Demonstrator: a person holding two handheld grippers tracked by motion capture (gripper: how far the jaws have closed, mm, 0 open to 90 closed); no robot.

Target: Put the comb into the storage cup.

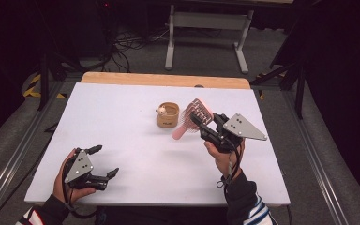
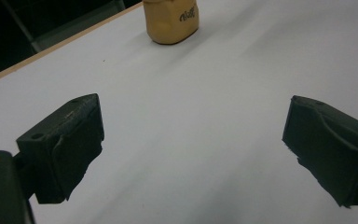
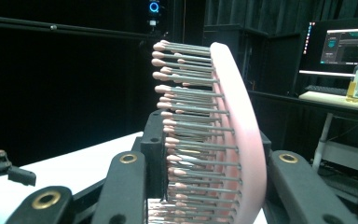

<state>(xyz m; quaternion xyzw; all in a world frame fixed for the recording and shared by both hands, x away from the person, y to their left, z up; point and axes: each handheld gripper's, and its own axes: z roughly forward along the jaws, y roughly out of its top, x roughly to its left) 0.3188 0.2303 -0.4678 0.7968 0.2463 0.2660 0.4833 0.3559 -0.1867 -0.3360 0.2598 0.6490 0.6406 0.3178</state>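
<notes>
Right gripper [image 1: 201, 123] clamps pink brush [image 1: 194, 116] above the table [image 1: 122, 122], beside tan cup [image 1: 168, 116]. My right gripper view adds metal pins, rounded tips. Left gripper [image 1: 104, 161] open, empty.

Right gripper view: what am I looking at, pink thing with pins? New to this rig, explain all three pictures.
No robot arm here: a person holds a two-jaw handheld gripper in each hand at a white table.

The high view looks down from above the person's side. The other two come from cameras riding on each gripper, looking along its black jaws.

The pink thing is a hairbrush, seen close up. The right gripper is shut on its bristled head and holds it off the table, handle pointing down towards the table in the high view.

A small tan cup-like holder stands on the table.

The left gripper is open, with nothing between its jaws, hovering near the table's near left corner.
</notes>
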